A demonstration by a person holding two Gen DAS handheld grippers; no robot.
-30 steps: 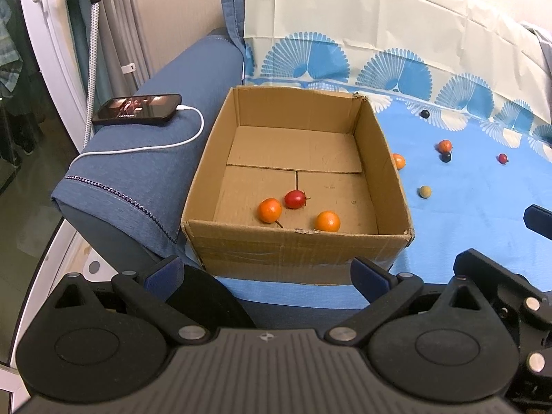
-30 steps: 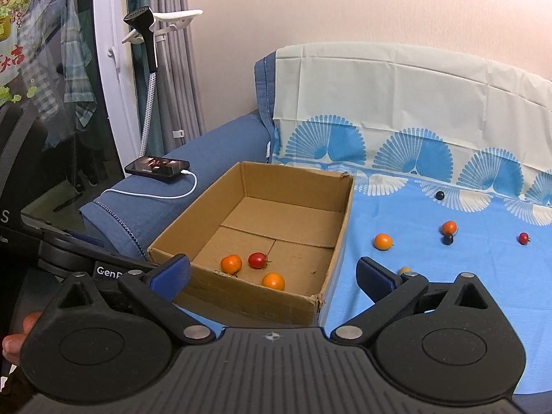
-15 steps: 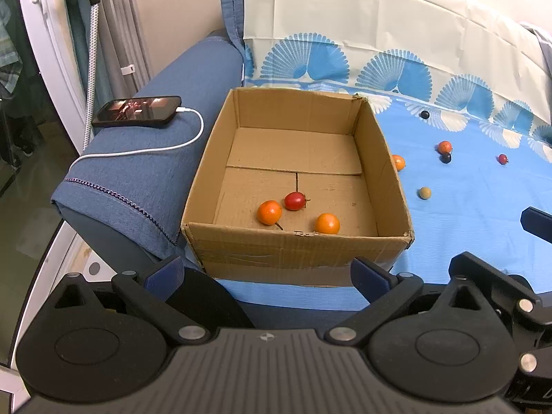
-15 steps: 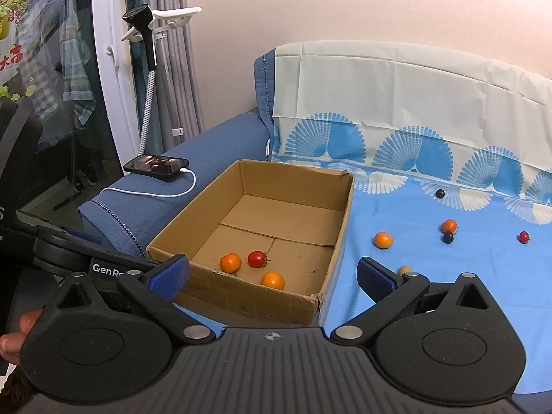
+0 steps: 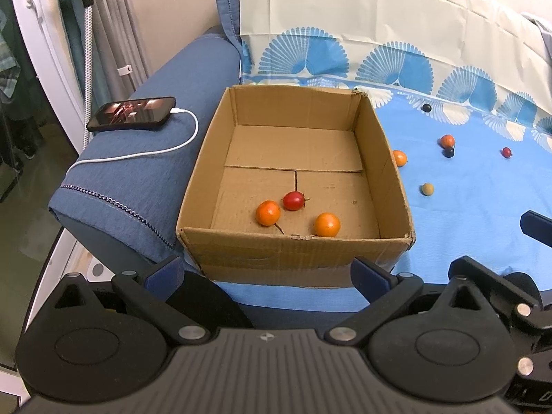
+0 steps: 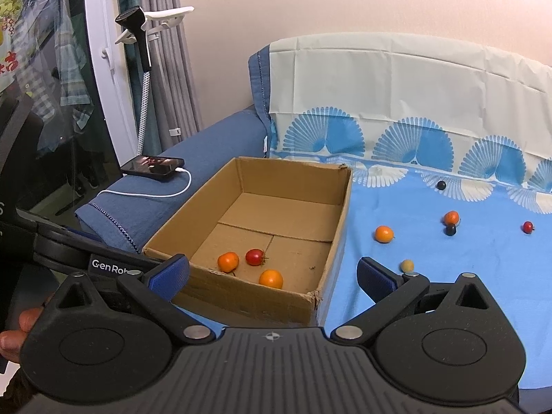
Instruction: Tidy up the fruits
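Nearest, left gripper [image 5: 265, 272] spread wide and empty, just short of the cardboard box [image 5: 296, 255]; right gripper [image 6: 272, 274] likewise wide, holding nothing. Inside the box near its front wall: two orange fruits [image 5: 268, 213] and a red fruit [image 5: 293, 200]. Right of the box on the blue cloth [image 6: 448, 276]: loose fruits [image 6: 384, 234], well apart. Left of the box, phone [image 5: 132, 113] on the armrest.
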